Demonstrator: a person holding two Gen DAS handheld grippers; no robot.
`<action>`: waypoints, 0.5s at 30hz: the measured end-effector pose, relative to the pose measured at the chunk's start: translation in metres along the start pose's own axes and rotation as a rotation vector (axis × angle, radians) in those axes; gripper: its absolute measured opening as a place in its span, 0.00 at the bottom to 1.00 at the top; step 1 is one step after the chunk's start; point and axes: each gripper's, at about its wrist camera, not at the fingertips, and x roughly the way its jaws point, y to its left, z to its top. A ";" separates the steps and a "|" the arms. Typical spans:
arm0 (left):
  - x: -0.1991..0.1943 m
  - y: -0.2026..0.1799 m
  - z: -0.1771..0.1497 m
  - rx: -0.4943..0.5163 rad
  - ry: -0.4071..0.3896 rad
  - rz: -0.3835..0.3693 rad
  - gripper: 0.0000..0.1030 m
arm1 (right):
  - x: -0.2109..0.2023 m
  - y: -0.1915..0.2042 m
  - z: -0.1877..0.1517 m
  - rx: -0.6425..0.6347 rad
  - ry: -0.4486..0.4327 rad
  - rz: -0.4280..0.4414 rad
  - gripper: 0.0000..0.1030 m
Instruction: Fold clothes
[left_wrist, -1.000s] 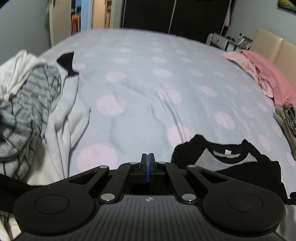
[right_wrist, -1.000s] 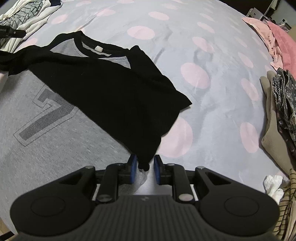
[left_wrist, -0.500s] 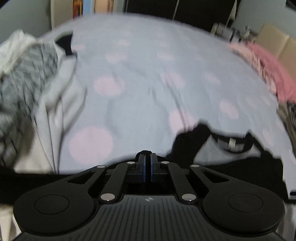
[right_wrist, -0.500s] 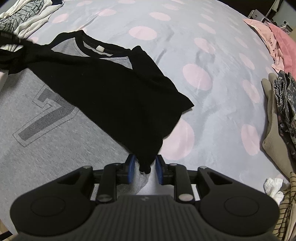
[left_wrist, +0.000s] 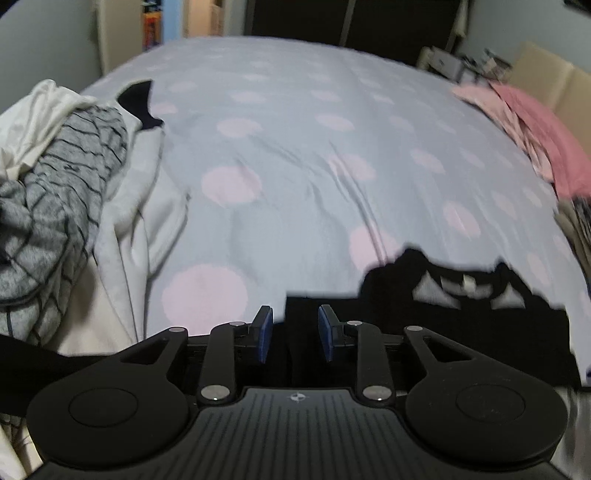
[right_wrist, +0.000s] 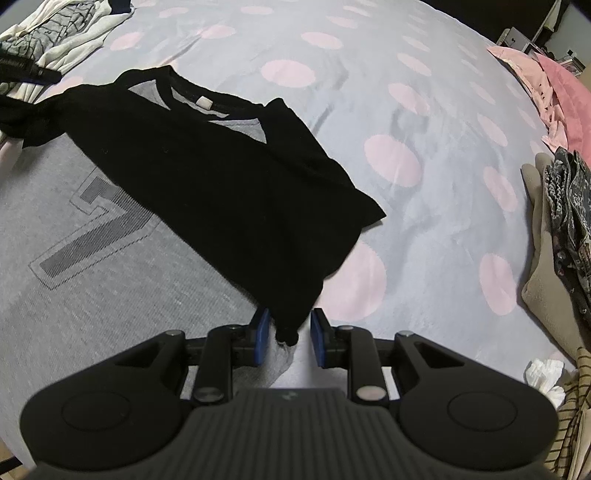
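**Sleeves folded in, both grippers loose at the shirt**

The shirt (right_wrist: 122, 266), grey with black sleeves, lies flat on the dotted bedspread (right_wrist: 424, 110). Its black sleeve (right_wrist: 236, 199) is folded across the chest, running from the collar at 11 o'clock down to the cuff at 6 o'clock in the right wrist view.

The right gripper (right_wrist: 287, 338) stands with its jaws apart, the cuff hanging between the blue pads (right_wrist: 261, 338) with a gap showing on the right side; the pads do not press it.

The left gripper (left_wrist: 294, 332) has just been opening: its jaws are spread, and black fabric of the other sleeve (left_wrist: 303, 317) lies between them, unpinched. This view is blurred.

Around the shirt: a heap of white and striped grey laundry (left_wrist: 55, 192) at 9 o'clock in the left wrist view, pink clothes (left_wrist: 532, 147) at 2 o'clock, and a folded stack of tan and patterned garments (right_wrist: 554, 236) at 3 o'clock in the right wrist view, with a crumpled tissue (right_wrist: 545, 374) below it.
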 end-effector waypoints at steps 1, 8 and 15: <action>0.000 -0.001 -0.004 0.022 0.016 -0.005 0.28 | 0.000 0.001 -0.001 -0.007 0.001 -0.001 0.27; 0.013 -0.005 -0.022 0.093 0.065 0.008 0.37 | 0.005 0.012 -0.009 -0.089 0.006 -0.016 0.27; 0.028 -0.010 -0.022 0.081 0.081 -0.004 0.28 | 0.013 0.019 0.002 -0.118 -0.018 -0.071 0.27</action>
